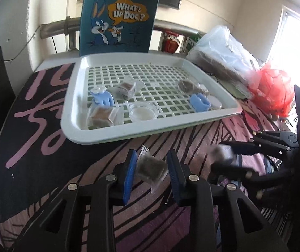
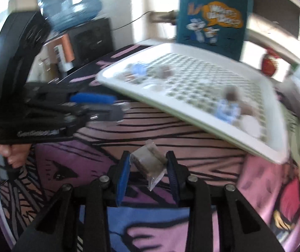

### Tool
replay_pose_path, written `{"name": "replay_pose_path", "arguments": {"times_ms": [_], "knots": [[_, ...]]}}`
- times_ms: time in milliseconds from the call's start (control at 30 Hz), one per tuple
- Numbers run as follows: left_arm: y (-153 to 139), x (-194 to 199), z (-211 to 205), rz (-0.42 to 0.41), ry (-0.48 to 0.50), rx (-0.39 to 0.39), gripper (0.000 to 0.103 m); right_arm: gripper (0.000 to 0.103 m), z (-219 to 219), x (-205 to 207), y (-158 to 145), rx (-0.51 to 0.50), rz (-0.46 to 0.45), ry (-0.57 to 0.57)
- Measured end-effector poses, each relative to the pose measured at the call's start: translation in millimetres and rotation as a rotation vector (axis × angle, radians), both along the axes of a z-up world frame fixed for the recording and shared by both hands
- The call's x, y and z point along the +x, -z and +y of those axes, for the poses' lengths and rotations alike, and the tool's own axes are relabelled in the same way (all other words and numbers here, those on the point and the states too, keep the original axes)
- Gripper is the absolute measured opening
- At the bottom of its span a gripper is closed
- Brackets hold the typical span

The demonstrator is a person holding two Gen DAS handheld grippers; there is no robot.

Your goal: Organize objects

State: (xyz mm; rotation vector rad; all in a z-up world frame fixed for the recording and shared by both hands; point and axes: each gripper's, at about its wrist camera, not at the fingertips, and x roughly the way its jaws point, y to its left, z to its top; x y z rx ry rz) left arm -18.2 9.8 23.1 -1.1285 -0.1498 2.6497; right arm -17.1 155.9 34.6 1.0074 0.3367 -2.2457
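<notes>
My left gripper (image 1: 151, 169) is shut on a clear-wrapped brown snack square (image 1: 151, 168) above the patterned tablecloth, in front of the white grid tray (image 1: 74, 115). My right gripper (image 2: 149, 166) is shut on another wrapped brown snack (image 2: 148, 163); it also shows blurred in the left wrist view (image 1: 223, 157) at the right. The tray holds wrapped brown snacks (image 1: 101, 116), two blue clips (image 1: 102, 97), a small glass dish (image 1: 143, 111) and a white round lid (image 1: 215, 103). The left gripper shows in the right wrist view (image 2: 110, 105), left of the tray (image 2: 116, 84).
A blue cartoon bag (image 1: 119, 16) stands behind the tray. A clear plastic bag (image 1: 219, 48) and a red plastic bag (image 1: 273, 90) lie to the tray's right. A water jug (image 2: 70, 0) and a black box (image 2: 91, 40) stand beyond the table's left edge.
</notes>
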Motion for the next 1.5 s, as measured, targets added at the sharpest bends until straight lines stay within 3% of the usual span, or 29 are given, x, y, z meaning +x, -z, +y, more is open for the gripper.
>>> {"name": "replay_pose_path", "arguments": {"times_ms": [167, 333, 567, 633, 733, 833, 867, 900, 967, 1000, 1133, 1267, 1500], "knots": [[0.6, 3.2, 0.9, -0.006, -0.005, -0.037, 0.036, 0.034, 24.2, -6.5, -3.8, -0.015, 0.008, 0.119], [5.8, 0.2, 5.1, -0.022, -0.015, -0.065, 0.048, 0.034, 39.4, -22.3, -0.1, -0.035, -0.025, 0.216], [7.7, -1.5, 2.0, -0.039, -0.022, -0.061, 0.052, 0.04, 48.1, -29.4, 3.8, -0.028, -0.043, 0.284], [9.6, -2.2, 0.0, -0.047, -0.027, -0.061, 0.064, 0.041, 49.1, -31.7, 6.2, -0.026, -0.06, 0.295], [13.6, -4.7, 2.6, -0.076, -0.018, -0.076, 0.065, 0.044, 49.6, -33.2, 7.7, -0.027, -0.068, 0.294], [14.3, -4.1, 5.0, -0.08, -0.009, -0.083, 0.062, 0.046, 47.6, -32.8, 8.0, -0.019, -0.066, 0.29], [14.1, -3.8, 5.2, -0.077, -0.012, -0.088, 0.055, 0.047, 47.7, -32.3, 8.2, -0.02, -0.066, 0.289], [14.2, -3.5, 5.0, -0.076, -0.012, -0.089, 0.042, 0.047, 48.2, -32.3, 8.3, -0.024, -0.068, 0.288], [14.1, -2.5, 4.9, -0.073, -0.017, -0.095, 0.038, 0.046, 50.2, -32.8, 8.5, -0.037, -0.074, 0.285], [13.8, -1.7, 5.9, -0.07, -0.012, -0.095, 0.03, 0.039, 51.4, -33.2, 8.5, -0.043, -0.077, 0.286], [12.0, 3.4, 12.2, -0.056, 0.01, -0.106, 0.03, 0.034, 52.2, -30.1, 6.2, -0.058, -0.066, 0.278], [6.7, 5.0, 17.4, -0.028, 0.015, -0.086, 0.03, 0.034, 46.2, -16.8, -6.4, -0.079, 0.013, 0.242], [8.0, -2.7, 18.3, -0.029, -0.024, -0.113, 0.03, 0.034, 36.5, -16.4, -4.1, -0.057, 0.014, 0.218]]}}
